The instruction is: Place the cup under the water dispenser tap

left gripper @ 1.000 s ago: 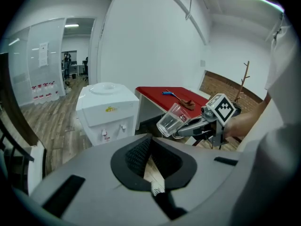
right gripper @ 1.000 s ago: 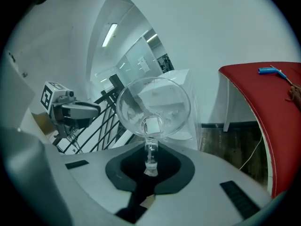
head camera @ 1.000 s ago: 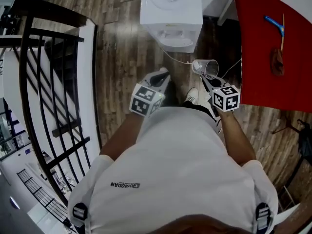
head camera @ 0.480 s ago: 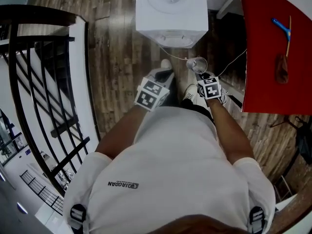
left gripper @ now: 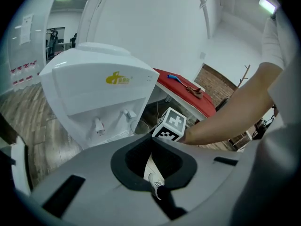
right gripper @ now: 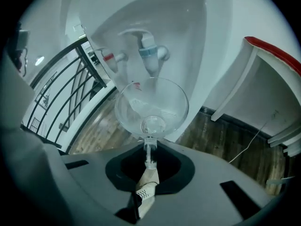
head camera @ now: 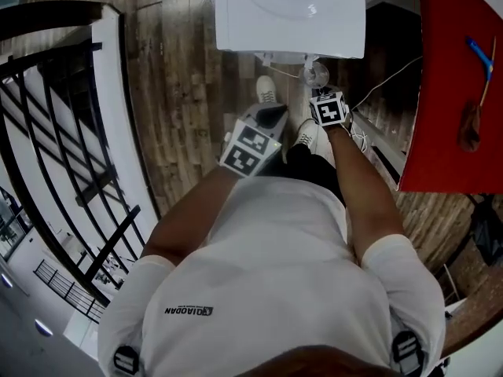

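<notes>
The white water dispenser (head camera: 291, 10) stands at the top of the head view. My right gripper (head camera: 321, 91) is shut on a clear cup (head camera: 317, 75), which it holds right at the dispenser's front edge. In the right gripper view the cup (right gripper: 151, 108) hangs just below the blue tap (right gripper: 151, 51), with the red tap (right gripper: 113, 58) to its left; the gripper (right gripper: 149, 157) pinches the cup's lower part. My left gripper (head camera: 269, 118) hangs lower and to the left, shut with nothing in it, pointing at the dispenser (left gripper: 99, 93).
A red table (head camera: 460, 77) with a blue tool (head camera: 479, 52) on it stands to the right. A black railing (head camera: 63, 132) runs along the left. A thin cable (head camera: 385, 81) trails over the wooden floor. The person's white shoes (head camera: 267, 91) are near the dispenser's foot.
The person has stepped closer to the dispenser. The right gripper has carried the cup forward and left, up to the taps. The left gripper kept its place by the body.
</notes>
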### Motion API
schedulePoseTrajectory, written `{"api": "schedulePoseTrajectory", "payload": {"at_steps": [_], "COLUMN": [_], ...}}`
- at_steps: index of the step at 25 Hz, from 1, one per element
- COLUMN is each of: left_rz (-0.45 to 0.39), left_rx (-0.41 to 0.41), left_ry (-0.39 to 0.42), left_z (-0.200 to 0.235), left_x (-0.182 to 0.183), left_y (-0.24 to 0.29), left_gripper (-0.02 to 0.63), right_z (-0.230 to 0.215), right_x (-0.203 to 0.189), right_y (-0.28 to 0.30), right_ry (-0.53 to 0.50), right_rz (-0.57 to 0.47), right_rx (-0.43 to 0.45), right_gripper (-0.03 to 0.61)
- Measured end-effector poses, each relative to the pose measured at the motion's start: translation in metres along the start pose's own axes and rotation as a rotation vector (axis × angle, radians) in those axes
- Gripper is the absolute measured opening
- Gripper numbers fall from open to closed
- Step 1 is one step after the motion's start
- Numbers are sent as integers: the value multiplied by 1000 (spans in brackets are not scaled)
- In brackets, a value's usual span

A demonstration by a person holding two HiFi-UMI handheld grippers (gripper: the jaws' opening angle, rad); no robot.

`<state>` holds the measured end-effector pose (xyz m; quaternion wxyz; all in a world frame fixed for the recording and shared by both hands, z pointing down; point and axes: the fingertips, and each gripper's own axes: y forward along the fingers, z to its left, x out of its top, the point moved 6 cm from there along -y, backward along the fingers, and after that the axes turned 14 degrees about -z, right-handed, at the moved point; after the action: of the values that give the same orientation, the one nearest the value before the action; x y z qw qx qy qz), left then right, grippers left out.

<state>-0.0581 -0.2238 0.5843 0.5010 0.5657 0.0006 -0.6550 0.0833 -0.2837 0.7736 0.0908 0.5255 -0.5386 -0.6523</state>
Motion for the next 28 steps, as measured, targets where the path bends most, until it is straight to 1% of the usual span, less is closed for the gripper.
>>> {"api": "schedulePoseTrajectory", "payload": {"at_steps": [4,8,10,14,17,24,28], "left_rz": [1,12,14,16,20,5,-6], "left_rx": [10,28,40,69,81,107,118], "left_ry": [-23,-27,-35,-59,-64,-83,-95], "left_z": [15,30,34,38,38,36,35], "left_x": [-6,-14,-17,-23,-27,-31,-32], "left_y": [-2,-10,-14,-23,-28,-34,-36], "left_gripper": [-3,-3,-3,-3,-3,-3,-3], "right_z": [-8,-8,-11,-20,-21,-22,-25], "right_x": [1,9,10,14,11,8,8], "right_y": [30,59,73,90,98,105,103], "right_ry": [-32,-124,-154,-175,-203,-192,-190], "right_rz": [17,19,10,-12,-11,-10,-13], "right_rx": [-11,-31,-42,-68,-60,-25,-27], "right_gripper": [38,38,38,38,38,38,40]}}
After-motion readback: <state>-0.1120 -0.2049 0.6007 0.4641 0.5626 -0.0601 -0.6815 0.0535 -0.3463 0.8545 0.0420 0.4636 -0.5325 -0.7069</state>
